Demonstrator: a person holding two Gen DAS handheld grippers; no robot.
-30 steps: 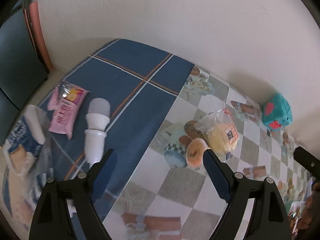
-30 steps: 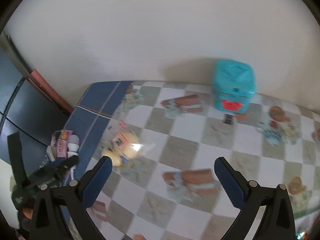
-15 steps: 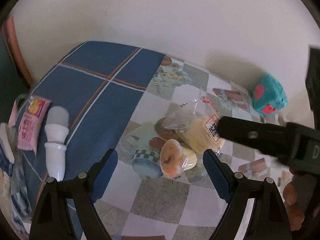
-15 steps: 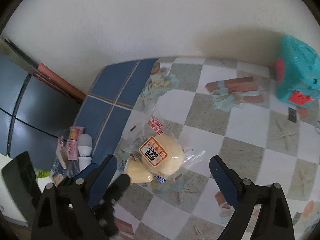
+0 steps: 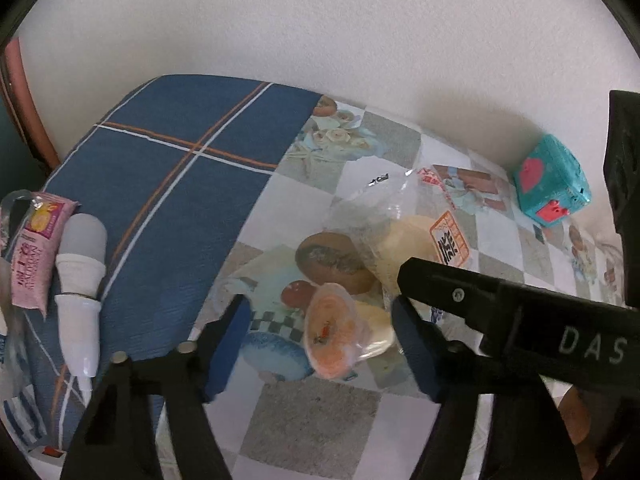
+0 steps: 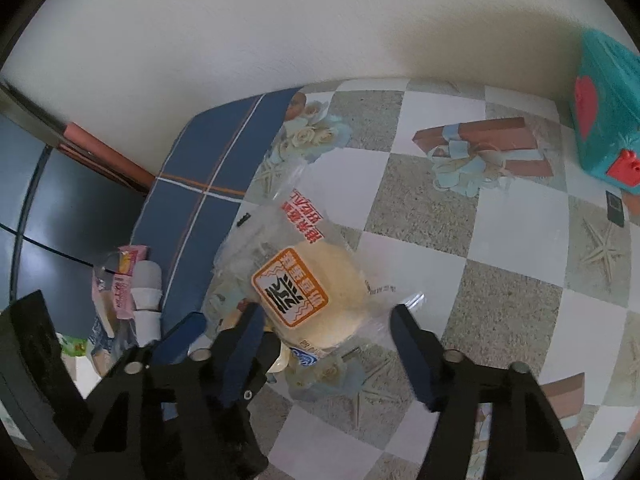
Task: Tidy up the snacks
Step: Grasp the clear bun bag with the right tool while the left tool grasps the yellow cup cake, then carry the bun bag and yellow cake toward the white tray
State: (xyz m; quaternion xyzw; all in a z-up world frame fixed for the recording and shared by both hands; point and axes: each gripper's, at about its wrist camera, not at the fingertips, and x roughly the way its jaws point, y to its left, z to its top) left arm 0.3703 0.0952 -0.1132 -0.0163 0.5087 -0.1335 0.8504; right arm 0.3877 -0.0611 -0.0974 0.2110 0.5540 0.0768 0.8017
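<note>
An orange-lidded jelly cup (image 5: 332, 332) lies on its side on the checked tablecloth (image 5: 316, 424). My left gripper (image 5: 318, 303) straddles it, its jaws closing, and a gap shows on the left side. Just behind the cup lies a pale bun in a clear bag (image 6: 316, 296) with an orange label. My right gripper (image 6: 325, 309) is over the bag, jaws closing, with the bun between them and the pads at the wrapper's edges. A finger (image 5: 472, 292) of the right gripper crosses the left wrist view above the cup.
A teal cube box with a red heart (image 5: 552, 184) stands by the wall at the right. On the blue cloth at the left lie a pink snack packet (image 5: 36, 248), a white cone-shaped snack (image 5: 80, 276) and more bags. The wall runs close behind.
Both grippers have come down and closer to the cup and the bun, and both have narrowed their jaws. The right gripper has swung left from the teal box to over the bun.
</note>
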